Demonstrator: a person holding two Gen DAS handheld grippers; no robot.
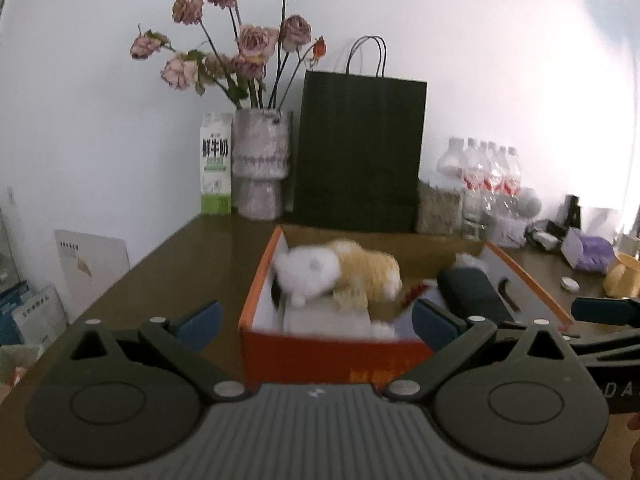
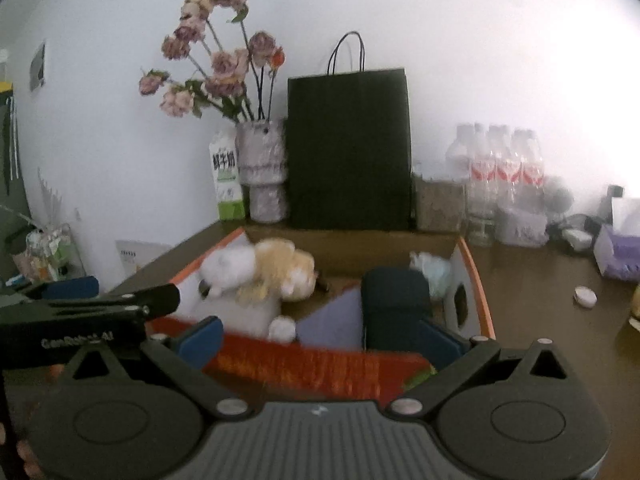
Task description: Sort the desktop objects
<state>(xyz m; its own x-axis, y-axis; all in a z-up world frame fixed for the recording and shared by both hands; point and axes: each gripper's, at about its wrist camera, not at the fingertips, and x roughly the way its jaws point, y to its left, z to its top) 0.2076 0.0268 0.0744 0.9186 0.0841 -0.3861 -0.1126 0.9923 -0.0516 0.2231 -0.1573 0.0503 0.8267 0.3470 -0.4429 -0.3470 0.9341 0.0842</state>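
On the brown desk (image 1: pixel 192 256), at about nine o'clock from the box, a white calendar card (image 1: pixel 94 266) leans against the wall beyond the desk's edge. At eleven o'clock stand a green-and-white milk carton (image 1: pixel 216 164) and, touching it on the right, a pale vase (image 1: pixel 260 168) of dried pink roses (image 1: pixel 240 44). At twelve o'clock a black paper bag (image 1: pixel 358 152) with cord handles stands upright against the wall.

The orange-rimmed cardboard box (image 1: pixel 332 354) sits in the middle of the desk, open at the top. Inside it, toward the left, a white-and-tan plush toy (image 1: pixel 336 274) lies on a white block (image 1: pixel 326 316); toward the right stands a dark rounded case (image 2: pixel 396 304), with a small pale fluffy item (image 2: pixel 432 266) behind it at the far right corner.

The left gripper (image 1: pixel 316 320) hangs above the box's near wall, its jaws spread wide with nothing between the blue pads. The right gripper (image 2: pixel 322 338) is just beside it on the right, jaws equally wide and empty; the pads touch nothing.

At two o'clock a pack of clear water bottles (image 2: pixel 500 168) with red labels stands near the wall. At three o'clock a small white round cap (image 2: pixel 585 297) lies on the desk, with a purple tissue box (image 2: pixel 618 254) behind it.
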